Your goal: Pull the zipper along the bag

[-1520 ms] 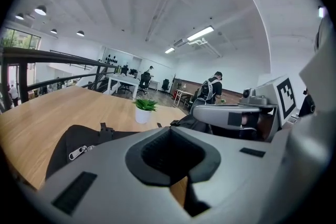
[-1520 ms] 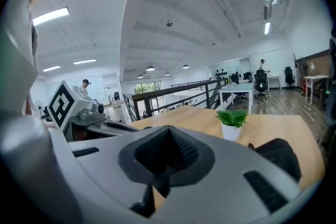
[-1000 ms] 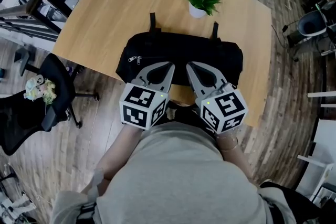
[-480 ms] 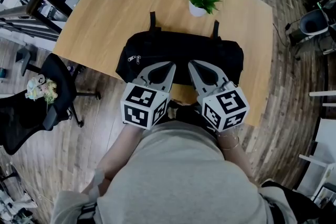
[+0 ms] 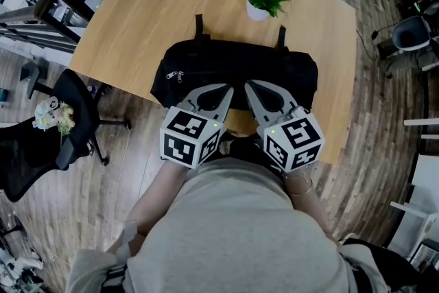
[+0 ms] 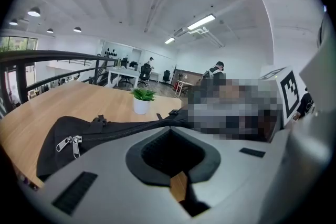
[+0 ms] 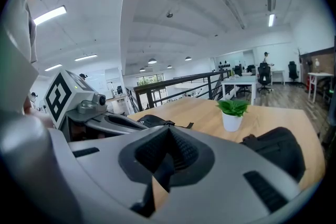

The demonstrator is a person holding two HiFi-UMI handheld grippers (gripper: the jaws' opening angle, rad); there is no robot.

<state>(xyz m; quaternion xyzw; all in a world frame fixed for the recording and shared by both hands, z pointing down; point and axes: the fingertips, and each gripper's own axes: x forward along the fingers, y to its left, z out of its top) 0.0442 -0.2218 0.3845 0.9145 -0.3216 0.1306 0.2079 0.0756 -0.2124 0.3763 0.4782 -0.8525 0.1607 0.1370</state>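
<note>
A black duffel bag (image 5: 233, 68) lies lengthwise on the wooden table (image 5: 151, 3). Its two silver zipper pulls (image 5: 175, 76) hang at the left end, and the left gripper view shows them too (image 6: 72, 142). My left gripper (image 5: 222, 90) and right gripper (image 5: 253, 88) hover side by side over the bag's near edge, tips pointing away from me. Both are shut with nothing between the jaws. In the left gripper view the shut left gripper (image 6: 169, 132) hides the bag's (image 6: 58, 139) middle. The right gripper view shows the right gripper (image 7: 168, 129) shut and the bag's right end (image 7: 281, 155).
A small potted plant (image 5: 265, 1) in a white pot stands on the table behind the bag. A black office chair (image 5: 58, 127) sits on the floor to the left and another chair (image 5: 410, 31) far right. The table's near edge (image 5: 236, 121) runs just under the grippers.
Almost nothing has changed. The left gripper has edged slightly to the right; both stay shut above the bag's near side.
</note>
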